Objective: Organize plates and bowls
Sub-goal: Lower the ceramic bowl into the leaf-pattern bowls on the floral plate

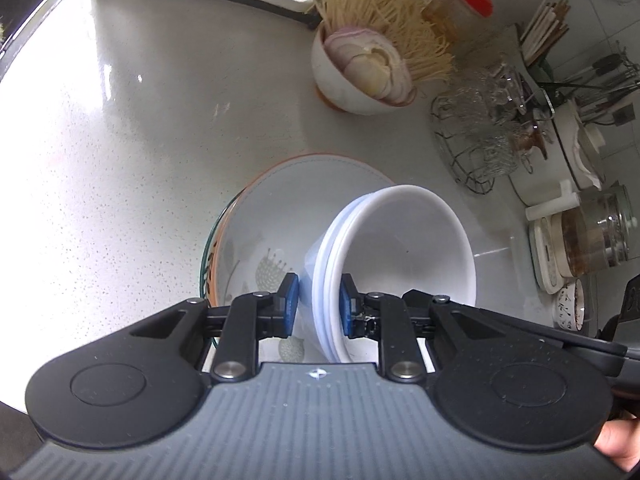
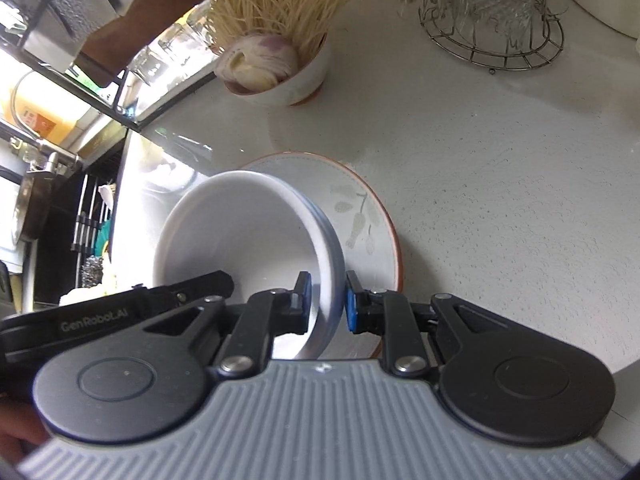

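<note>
Both grippers hold one stack of nested white bowls (image 1: 400, 248) (image 2: 240, 232), tilted, just above a floral plate with an orange rim (image 1: 288, 200) (image 2: 360, 208). My left gripper (image 1: 318, 304) is shut on the stack's rim, one blue pad outside and one inside. On the opposite rim my right gripper (image 2: 328, 300) is shut the same way. The plate lies on a patterned dish with a green edge (image 1: 208, 272) on the pale speckled counter (image 1: 140, 140). The left gripper's body (image 2: 140, 312) shows in the right wrist view.
Behind the plate stands a bowl of sliced onion (image 1: 360, 72) (image 2: 276, 68) beside a bundle of dry noodles (image 1: 384, 12). A wire rack of glasses (image 1: 480, 132) (image 2: 496, 12), a glass teapot (image 1: 600, 232) and a utensil holder (image 1: 540, 40) crowd the right. A sink area (image 2: 48, 200) lies left.
</note>
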The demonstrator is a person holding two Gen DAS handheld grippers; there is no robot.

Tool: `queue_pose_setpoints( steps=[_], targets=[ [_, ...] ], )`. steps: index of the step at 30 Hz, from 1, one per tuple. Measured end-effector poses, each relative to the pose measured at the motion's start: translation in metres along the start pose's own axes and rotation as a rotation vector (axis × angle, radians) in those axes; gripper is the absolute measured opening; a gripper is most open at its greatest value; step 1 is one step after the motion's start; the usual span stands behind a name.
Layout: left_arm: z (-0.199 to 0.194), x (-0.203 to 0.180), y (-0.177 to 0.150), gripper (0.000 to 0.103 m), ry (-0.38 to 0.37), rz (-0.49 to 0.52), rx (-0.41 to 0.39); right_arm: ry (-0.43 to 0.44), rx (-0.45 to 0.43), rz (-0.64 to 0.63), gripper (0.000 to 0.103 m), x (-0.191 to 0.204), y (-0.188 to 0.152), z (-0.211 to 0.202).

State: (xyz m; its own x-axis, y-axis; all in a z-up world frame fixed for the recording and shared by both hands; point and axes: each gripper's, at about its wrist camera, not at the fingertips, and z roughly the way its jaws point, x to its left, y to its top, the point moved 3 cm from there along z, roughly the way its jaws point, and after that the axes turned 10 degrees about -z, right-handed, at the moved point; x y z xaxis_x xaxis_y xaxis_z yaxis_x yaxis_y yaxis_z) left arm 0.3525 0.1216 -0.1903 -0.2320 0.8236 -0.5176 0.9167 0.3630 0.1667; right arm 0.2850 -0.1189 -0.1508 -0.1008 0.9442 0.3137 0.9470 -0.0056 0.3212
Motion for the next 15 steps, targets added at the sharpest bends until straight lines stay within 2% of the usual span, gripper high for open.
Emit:
queue_pose_setpoints(
  steps=[5,15],
  targets=[
    [0.008,-0.002,0.002,0.024,0.012,0.001,0.014,-0.002,0.001,-0.027,0.02,-0.001,0.001,0.007],
    [0.01,-0.002,-0.001,0.025,0.027,0.017,0.017,-0.002,-0.003,0.002,0.021,-0.002,0.0,0.012]
  ],
)
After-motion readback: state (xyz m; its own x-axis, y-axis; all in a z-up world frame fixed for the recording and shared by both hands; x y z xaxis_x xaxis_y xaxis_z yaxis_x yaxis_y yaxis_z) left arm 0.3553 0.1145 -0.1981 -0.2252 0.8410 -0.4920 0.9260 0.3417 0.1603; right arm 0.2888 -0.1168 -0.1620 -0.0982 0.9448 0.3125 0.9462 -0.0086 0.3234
